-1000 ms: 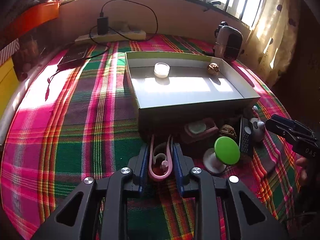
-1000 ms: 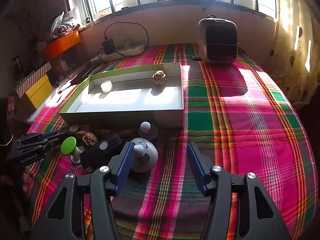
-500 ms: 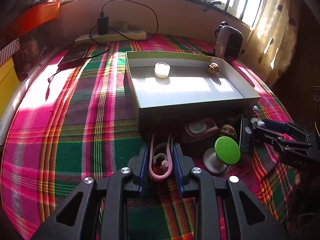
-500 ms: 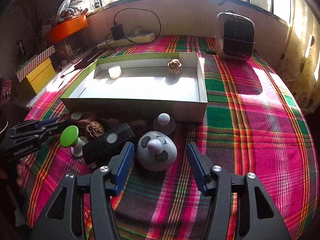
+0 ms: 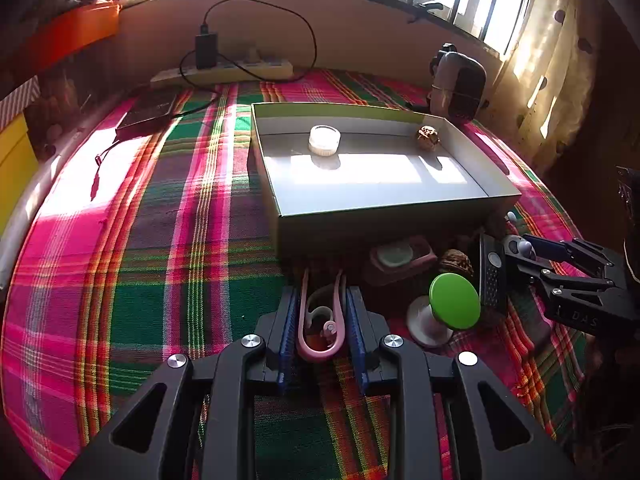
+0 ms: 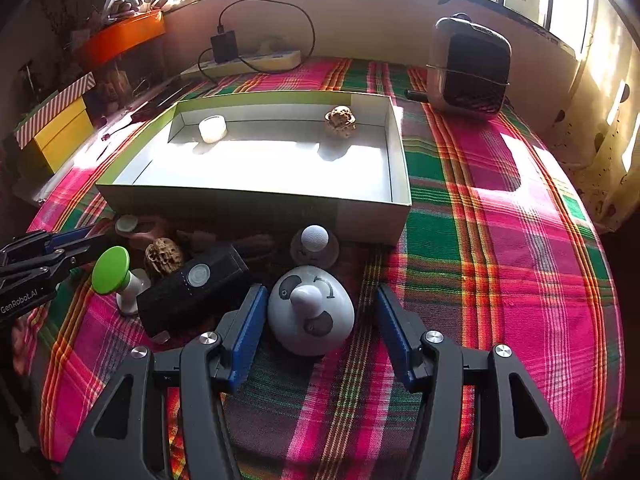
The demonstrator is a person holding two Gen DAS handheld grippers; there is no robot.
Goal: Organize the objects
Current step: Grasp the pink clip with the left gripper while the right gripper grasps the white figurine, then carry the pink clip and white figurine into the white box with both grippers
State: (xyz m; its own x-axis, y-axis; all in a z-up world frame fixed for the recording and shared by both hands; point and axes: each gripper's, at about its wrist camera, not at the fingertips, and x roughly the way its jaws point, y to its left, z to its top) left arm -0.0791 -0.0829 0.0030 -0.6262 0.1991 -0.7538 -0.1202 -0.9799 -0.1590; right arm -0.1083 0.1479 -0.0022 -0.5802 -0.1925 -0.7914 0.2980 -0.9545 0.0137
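The right gripper (image 6: 318, 320) stood wide open around the white panda-faced dome (image 6: 310, 316), fingers (image 6: 250, 326) clear of it, just before the box (image 6: 256, 204)

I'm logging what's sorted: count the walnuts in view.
2. One walnut sits inside the box, far right corner; the other walnut lies on the cloth before the box, beside the green-topped stamp. Others may hide.
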